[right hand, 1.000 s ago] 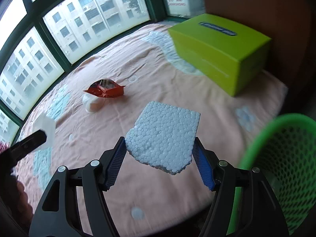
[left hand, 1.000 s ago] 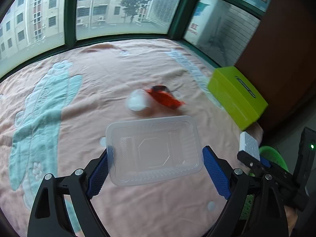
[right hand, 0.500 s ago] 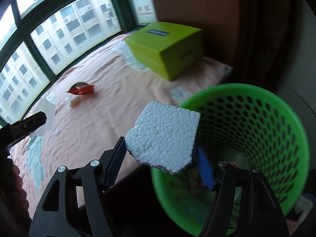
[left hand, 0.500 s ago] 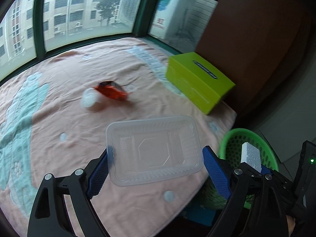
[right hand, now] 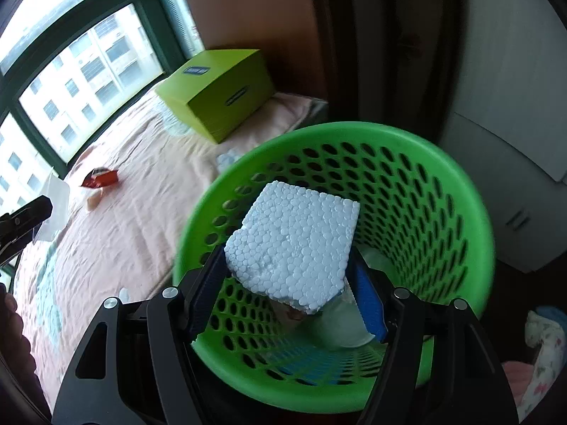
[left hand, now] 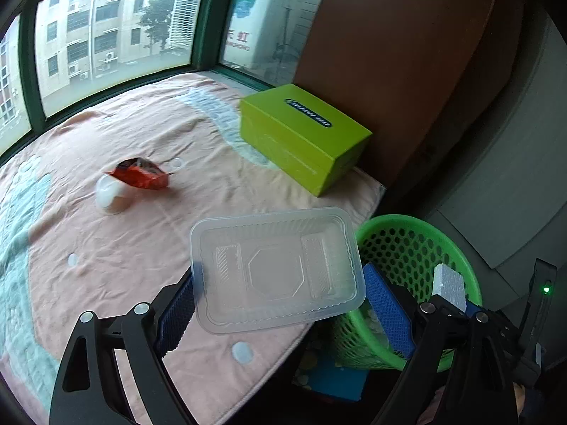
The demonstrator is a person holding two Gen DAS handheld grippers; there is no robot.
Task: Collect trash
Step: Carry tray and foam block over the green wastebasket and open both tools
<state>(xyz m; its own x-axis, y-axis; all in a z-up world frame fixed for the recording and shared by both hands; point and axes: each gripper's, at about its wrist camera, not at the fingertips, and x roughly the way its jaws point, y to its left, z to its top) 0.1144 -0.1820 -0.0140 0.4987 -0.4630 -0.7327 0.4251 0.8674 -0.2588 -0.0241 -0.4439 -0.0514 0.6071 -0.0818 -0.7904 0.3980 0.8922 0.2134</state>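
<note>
A clear plastic container [left hand: 276, 269] is clamped flat in my left gripper [left hand: 278, 283], hanging over the right edge of the pink blanket [left hand: 212, 184] beside the green mesh basket [left hand: 400, 217]. My right gripper [right hand: 287, 265] is shut on a white foam block [right hand: 294, 237], held directly above the basket's [right hand: 358, 131] mouth. Some pale trash [right hand: 340, 322] lies at the bottom of the basket. A red snack wrapper [left hand: 140, 177] and a tipped white cup [left hand: 111, 196] lie together on the blanket, far left of both grippers.
A lime-green box [left hand: 301, 138] stands at the blanket's far right corner against a brown wall. Windows run along the back. A blue object [left hand: 333, 379] lies on the floor under the edge. Grey cabinet doors [right hand: 514, 191] stand behind the basket.
Both grippers have swung right with their loads. The foam block went from above the blanket to over the basket's mouth. The container moved to the blanket's right edge.
</note>
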